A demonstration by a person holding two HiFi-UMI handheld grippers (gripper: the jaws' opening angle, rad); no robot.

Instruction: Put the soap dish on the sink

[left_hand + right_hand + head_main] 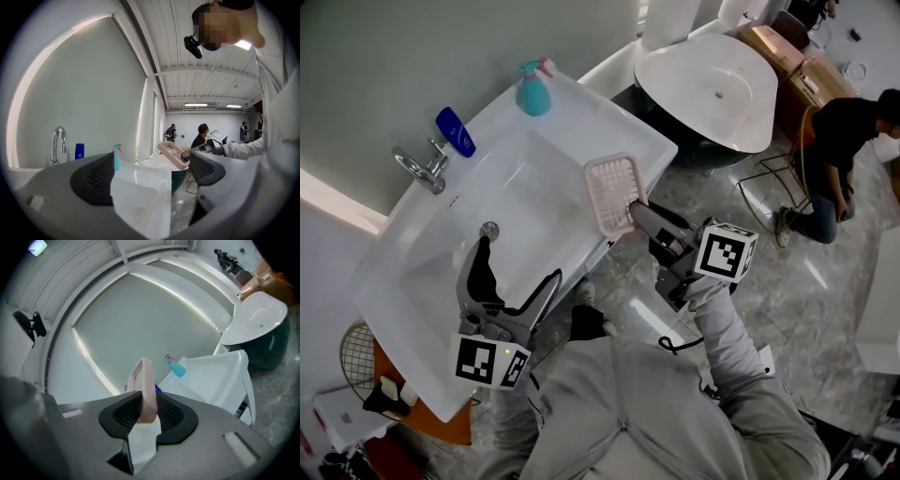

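A pink slatted soap dish (612,193) hangs over the front right edge of the white sink (422,272), held by its near rim in my right gripper (639,214), which is shut on it. In the right gripper view the soap dish (146,390) stands on edge between the two black pads. The left gripper view shows the soap dish (172,155) held in the air to the right. My left gripper (485,255) is open over the basin's near side, with nothing between its fingers.
A chrome tap (422,169), a blue bottle (455,132) and a teal spray bottle (533,91) stand along the sink's back rim. A drain (489,230) sits in the basin. A dark bathtub (712,84) is behind, and a person (834,150) crouches at right.
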